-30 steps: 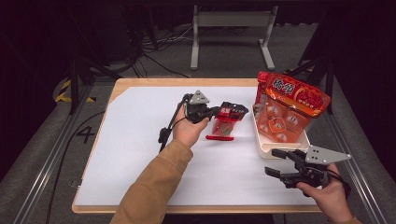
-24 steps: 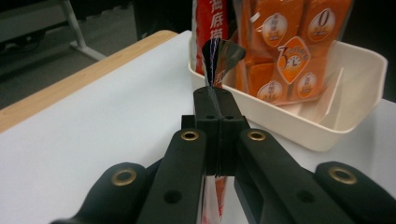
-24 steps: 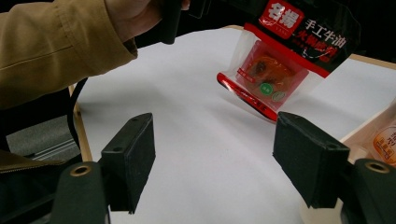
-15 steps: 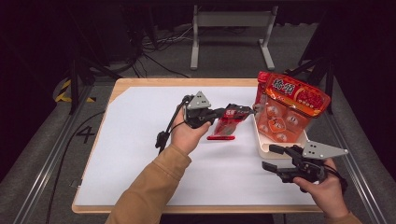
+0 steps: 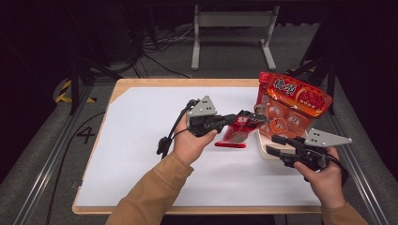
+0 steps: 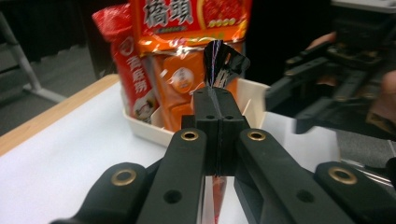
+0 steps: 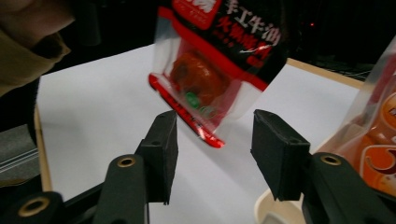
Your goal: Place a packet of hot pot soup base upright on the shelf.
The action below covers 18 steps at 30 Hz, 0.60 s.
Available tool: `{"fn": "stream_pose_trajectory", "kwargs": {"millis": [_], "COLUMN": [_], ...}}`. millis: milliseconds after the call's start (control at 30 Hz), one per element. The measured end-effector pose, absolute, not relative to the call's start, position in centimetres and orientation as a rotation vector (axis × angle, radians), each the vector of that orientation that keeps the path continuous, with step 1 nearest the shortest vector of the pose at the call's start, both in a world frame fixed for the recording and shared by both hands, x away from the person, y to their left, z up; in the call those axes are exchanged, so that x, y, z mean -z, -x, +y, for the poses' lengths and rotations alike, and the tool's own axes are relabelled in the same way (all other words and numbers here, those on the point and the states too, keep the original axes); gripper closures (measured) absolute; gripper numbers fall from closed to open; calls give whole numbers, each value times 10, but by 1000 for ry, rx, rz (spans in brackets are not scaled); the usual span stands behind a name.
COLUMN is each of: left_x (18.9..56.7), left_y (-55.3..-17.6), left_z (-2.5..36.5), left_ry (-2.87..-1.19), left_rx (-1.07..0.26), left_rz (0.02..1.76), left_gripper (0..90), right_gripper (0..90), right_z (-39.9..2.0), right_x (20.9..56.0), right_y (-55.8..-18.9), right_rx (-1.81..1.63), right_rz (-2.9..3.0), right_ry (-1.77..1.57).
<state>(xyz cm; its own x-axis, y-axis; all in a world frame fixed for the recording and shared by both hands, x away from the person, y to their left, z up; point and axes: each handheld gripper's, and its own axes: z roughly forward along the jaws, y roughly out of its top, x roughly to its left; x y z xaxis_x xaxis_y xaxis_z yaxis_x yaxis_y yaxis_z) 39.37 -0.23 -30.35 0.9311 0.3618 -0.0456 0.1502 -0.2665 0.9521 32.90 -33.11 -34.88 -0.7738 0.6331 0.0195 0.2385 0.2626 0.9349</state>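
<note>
done: left gripper [image 5: 234,119] clamps red sauce packet [image 5: 239,131] lifted mid-frame, beside white tray [image 5: 263,152] | right gripper [image 5: 277,145] half-open, jaws just closing, empty, lower right | left: packet into tray, apparently

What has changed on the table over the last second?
The left gripper, shut on the red sauce packet, lifted it off the white mat. The right gripper moved in toward it, its fingers closing on nothing. The packets in the tray stayed put.
</note>
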Motion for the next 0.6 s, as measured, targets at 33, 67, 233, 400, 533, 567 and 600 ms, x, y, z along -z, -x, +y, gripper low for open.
{"fn": "stream_pose_trajectory", "kwargs": {"millis": [33, 67, 233, 400, 533, 567, 600], "left_x": [302, 302, 299, 299, 300, 300, 300], "left_y": [-391, -389, -379, -373, -374, -374, -375], "left_z": [-4, -5, -12, -19, -21, -21, -21], "left_ry": [-1848, -1843, -1841, -1844, -1825, -1825, -1820], "left_rx": [-208, -206, -191, -168, -148, -148, -144], "left_rz": [364, 361, 316, 290, 287, 287, 290], "left_gripper": [900, 900, 900, 900, 900, 900, 900], "right_gripper": [551, 551, 616, 743, 885, 893, 893], "right_z": [-332, -332, -335, -337, -342, -343, -343], "right_x": [347, 347, 340, 336, 329, 328, 328], "right_y": [-331, -331, -337, -338, -333, -332, -332], "right_rx": [-1515, -1515, -1526, -1565, -1556, -1552, -1552], "right_rz": [2173, 2173, 2136, 2118, 2095, 2091, 2091], "right_ry": [-799, -799, -813, -802, -789, -790, -790]}}
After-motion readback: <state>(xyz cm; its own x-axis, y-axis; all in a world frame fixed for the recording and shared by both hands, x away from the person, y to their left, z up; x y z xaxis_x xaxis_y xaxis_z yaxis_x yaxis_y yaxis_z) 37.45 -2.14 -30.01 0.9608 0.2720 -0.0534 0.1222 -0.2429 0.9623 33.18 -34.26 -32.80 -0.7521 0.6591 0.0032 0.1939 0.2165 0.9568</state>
